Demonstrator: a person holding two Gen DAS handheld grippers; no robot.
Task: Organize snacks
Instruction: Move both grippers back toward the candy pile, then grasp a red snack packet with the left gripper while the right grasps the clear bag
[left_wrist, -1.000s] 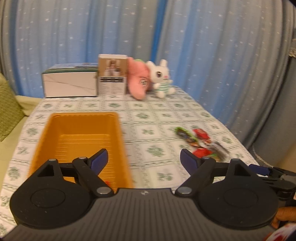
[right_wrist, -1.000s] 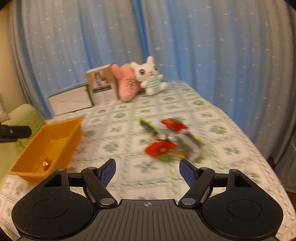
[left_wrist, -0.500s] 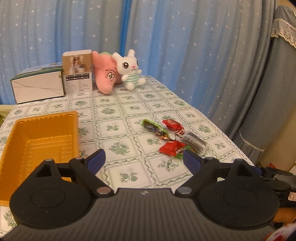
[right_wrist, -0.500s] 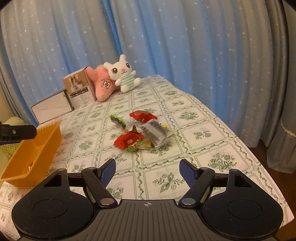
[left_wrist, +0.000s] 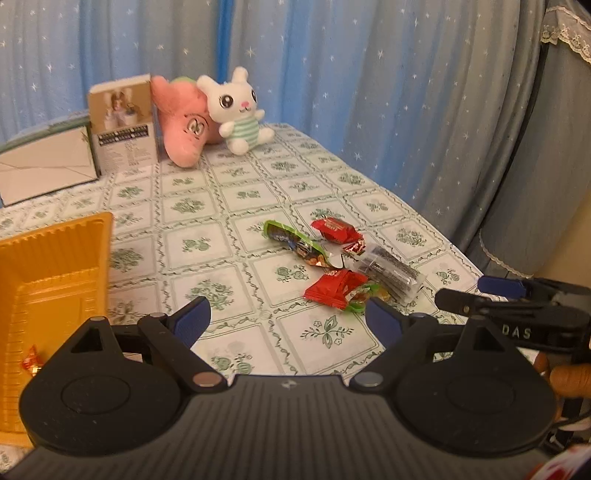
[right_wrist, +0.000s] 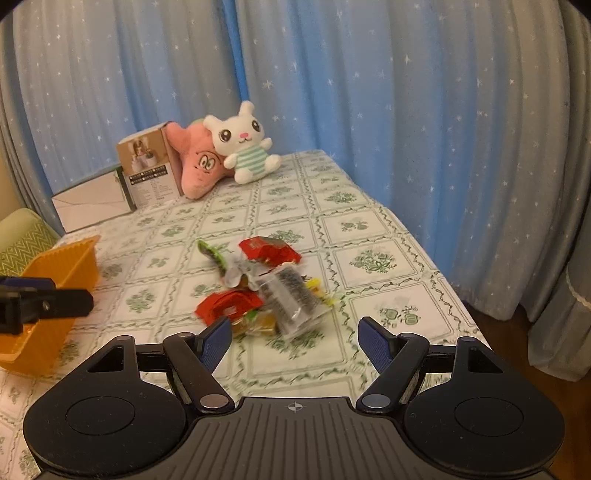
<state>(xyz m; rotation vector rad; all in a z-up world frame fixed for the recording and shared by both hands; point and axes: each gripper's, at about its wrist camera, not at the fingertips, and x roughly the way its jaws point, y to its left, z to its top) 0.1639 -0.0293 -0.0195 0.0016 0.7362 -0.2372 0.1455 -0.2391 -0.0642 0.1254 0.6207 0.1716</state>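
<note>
— Both tongs have swung away from the orange tray (left_wrist: 55, 273) toward the snack pile (left_wrist: 343, 266), and the left tongs (left_wrist: 287, 320) have just been opening, nothing between them.

— And the right tongs (right_wrist: 294, 341)?

— Wide, empty, just short of the crinkly foil packets, likely lined up to pick one. One wrapped sweet (left_wrist: 31, 363) lies in the ribbed plastic tray.

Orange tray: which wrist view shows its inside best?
The left wrist view: the orange tray opens toward the camera, showing its ribbed floor and one wrapped candy inside. The right wrist view shows mostly its outer wall, partly behind the left gripper.
</note>
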